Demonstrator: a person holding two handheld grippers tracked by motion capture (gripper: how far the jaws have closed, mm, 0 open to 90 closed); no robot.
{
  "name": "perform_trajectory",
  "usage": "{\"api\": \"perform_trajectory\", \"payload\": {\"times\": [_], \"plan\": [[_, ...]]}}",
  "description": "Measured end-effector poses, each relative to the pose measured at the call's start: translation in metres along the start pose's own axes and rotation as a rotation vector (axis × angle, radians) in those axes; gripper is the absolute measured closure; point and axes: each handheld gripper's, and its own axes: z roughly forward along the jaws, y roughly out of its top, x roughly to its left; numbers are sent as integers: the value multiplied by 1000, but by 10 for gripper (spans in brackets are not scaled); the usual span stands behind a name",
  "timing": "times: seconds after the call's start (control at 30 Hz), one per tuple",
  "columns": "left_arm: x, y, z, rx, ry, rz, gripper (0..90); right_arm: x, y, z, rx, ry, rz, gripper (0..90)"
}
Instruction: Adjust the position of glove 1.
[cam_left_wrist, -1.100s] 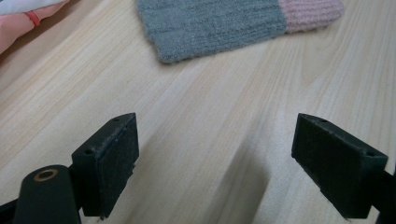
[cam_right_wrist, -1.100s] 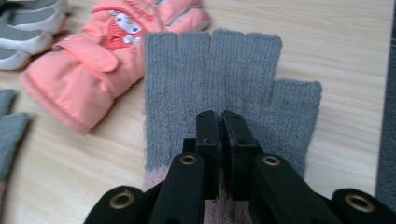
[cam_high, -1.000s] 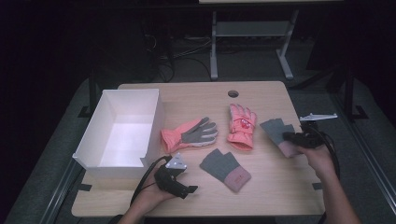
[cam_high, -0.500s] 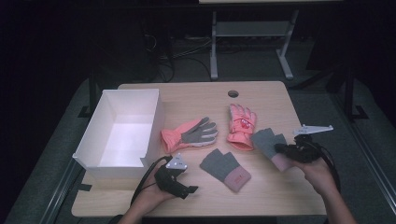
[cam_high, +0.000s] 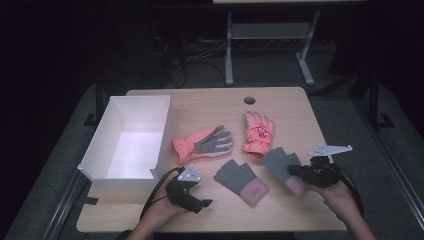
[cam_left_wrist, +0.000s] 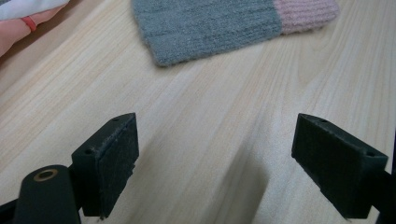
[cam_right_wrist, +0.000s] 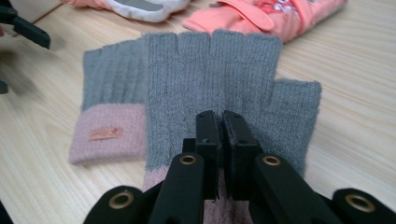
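The right gripper (cam_right_wrist: 223, 122) is clamping its jaws tight on a grey fingerless glove (cam_right_wrist: 224, 79), pinching the knit near the pink cuff, with the grey finger stubs fanning out ahead of the jaws. In the high view this right gripper (cam_high: 300, 171) is sitting at the near right of the table (cam_high: 300, 107), with the held glove (cam_high: 276, 161) stretching up and to the left from it. Just to the left of the held glove a second grey glove with a pink cuff (cam_right_wrist: 112, 93) is lying flat on the wood, the two touching or overlapping along one edge. Beyond the jaws a pink mitten (cam_right_wrist: 261, 14) and a pink glove with a grey palm (cam_right_wrist: 140, 7) are lying farther off. The left gripper (cam_left_wrist: 215, 168) is holding its jaws wide apart over bare wood with nothing between them, and the second grey glove (cam_left_wrist: 219, 23) is lying ahead of it. A white box (cam_high: 131, 140) is standing on the table, beyond and to the left of the left gripper (cam_high: 200, 204).
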Motion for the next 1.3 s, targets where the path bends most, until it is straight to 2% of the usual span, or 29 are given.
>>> {"api": "perform_trajectory", "payload": {"times": [0.23,0.53,0.77,1.0,1.03,1.3], "plan": [[1,0,2,4,-2,1,146,14,4,10,4,60,-19,856],[-2,0,3,-5,-2,-10,145,30,13,24,15,89,-60,856],[-2,0,3,-8,-3,-13,146,46,25,42,29,123,-91,856],[-3,1,3,-16,-5,-23,146,58,36,57,28,138,-96,856],[-2,0,3,-9,-2,-8,146,62,38,64,36,146,-96,856],[-1,0,2,-9,-3,-9,146,76,40,78,54,143,-119,856]]}}
